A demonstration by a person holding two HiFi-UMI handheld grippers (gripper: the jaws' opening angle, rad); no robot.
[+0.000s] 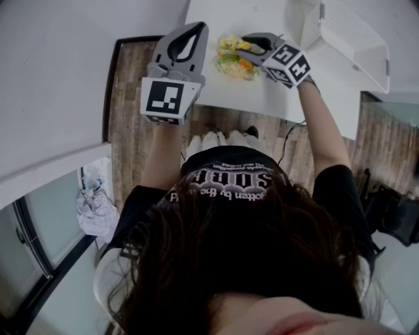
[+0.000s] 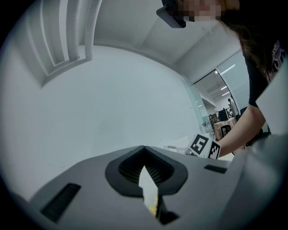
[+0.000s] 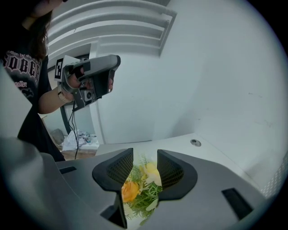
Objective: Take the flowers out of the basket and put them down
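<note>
R gripper (image 3: 145, 157) had its jaws partly apart, not clamping the flowers (image 3: 130, 191). These lay on the white table (image 1: 255, 98), top centre, just under it. L gripper (image 2: 144, 152) sat upper left, jaws together, empty.

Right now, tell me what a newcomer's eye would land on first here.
The yellow and orange flowers lie on the white table, at the top of the head view. The right gripper hangs just over them, jaws apart, not gripping. Beside it the left gripper is held up, jaws together, empty.
</note>
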